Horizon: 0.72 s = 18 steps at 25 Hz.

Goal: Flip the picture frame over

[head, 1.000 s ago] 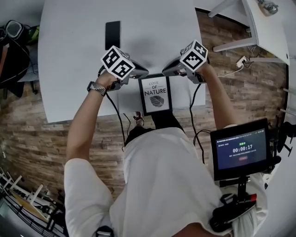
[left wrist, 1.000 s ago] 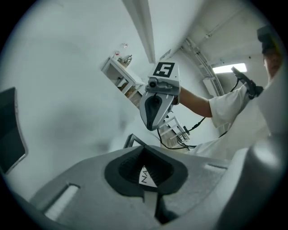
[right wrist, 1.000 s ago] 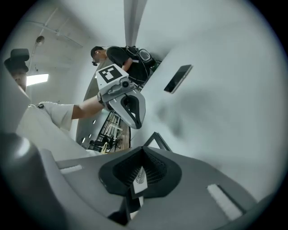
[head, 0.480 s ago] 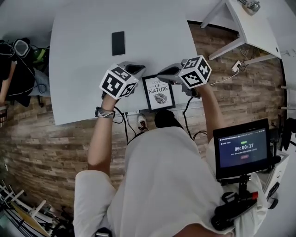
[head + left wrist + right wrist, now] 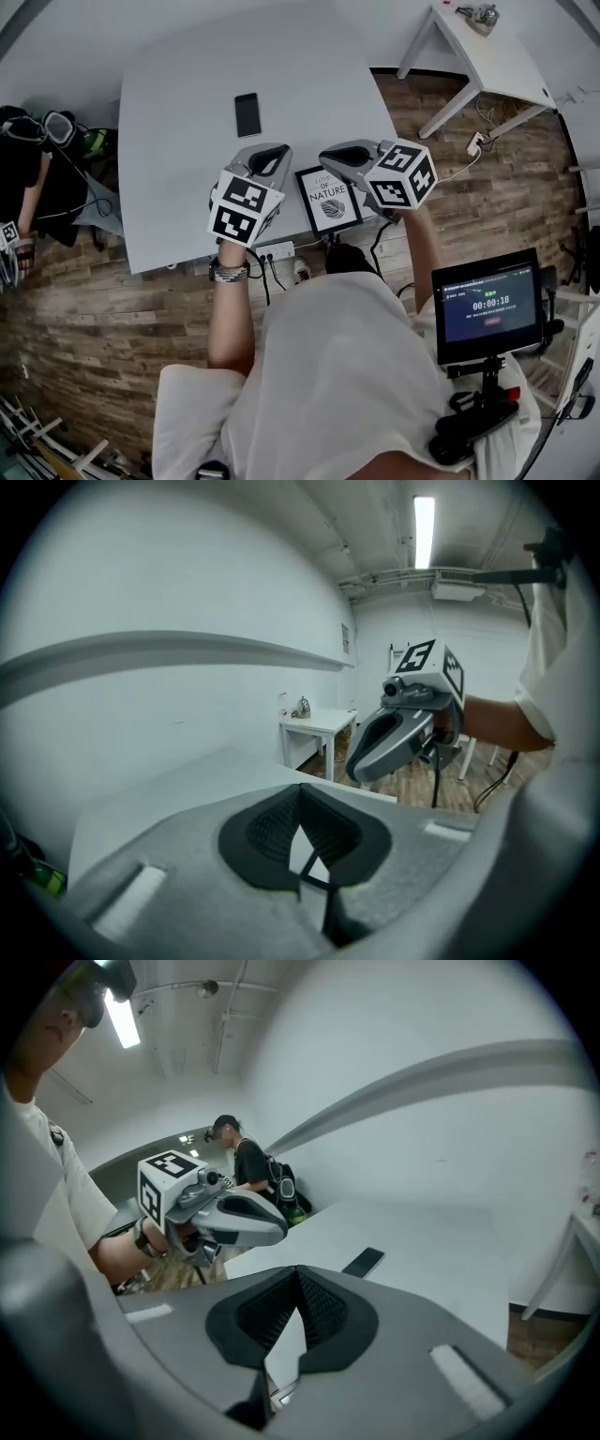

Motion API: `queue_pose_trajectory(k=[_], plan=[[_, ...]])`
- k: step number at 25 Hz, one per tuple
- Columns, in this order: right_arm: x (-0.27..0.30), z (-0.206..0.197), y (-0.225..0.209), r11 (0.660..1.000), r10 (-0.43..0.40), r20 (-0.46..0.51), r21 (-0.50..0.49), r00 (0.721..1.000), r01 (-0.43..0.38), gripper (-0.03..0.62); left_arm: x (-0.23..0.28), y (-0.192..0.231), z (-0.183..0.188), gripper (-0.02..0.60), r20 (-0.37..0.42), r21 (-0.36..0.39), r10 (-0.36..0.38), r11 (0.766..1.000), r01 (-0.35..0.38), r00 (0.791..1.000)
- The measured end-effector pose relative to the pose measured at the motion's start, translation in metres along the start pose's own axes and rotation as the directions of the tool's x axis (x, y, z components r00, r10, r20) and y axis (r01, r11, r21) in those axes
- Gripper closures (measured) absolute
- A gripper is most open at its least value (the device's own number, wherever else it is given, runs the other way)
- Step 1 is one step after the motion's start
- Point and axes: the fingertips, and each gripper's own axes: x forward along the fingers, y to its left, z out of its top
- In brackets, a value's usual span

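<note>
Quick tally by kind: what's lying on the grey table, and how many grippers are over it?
picture frame: 1
phone: 1
grippers: 2 (left gripper, right gripper, jaws shut on nothing)
Total: 4

The left gripper [image 5: 269, 157] and the right gripper [image 5: 336, 156] are lifting up and away from the picture frame [image 5: 329, 200] (one from each side of it), their noses tipping up off the table [image 5: 178, 141].
</note>
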Motion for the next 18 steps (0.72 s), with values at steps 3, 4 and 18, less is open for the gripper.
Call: queue_pose_trajectory(k=[3, 4, 18], plan=[[-0.022, 0.017, 0.011, 0.990, -0.131, 0.096, -0.038, 0.987, 0.135, 0.594, -0.024, -0.009, 0.011, 0.577, 0.040, 0.059, 0.069, 0.996, -0.071, 0.997], [-0.026, 0.023, 0.010, 0.984, -0.166, 0.123, -0.049, 0.978, 0.173, 0.594, -0.027, -0.008, 0.015, 0.577, 0.057, 0.065, 0.085, 0.994, -0.089, 0.995], [-0.123, 0.080, 0.005, 0.860, -0.363, 0.430, -0.188, 0.827, 0.475, 0.592, -0.039, -0.029, 0.086, 0.577, 0.280, 0.059, 0.244, 0.961, -0.270, 0.929]])
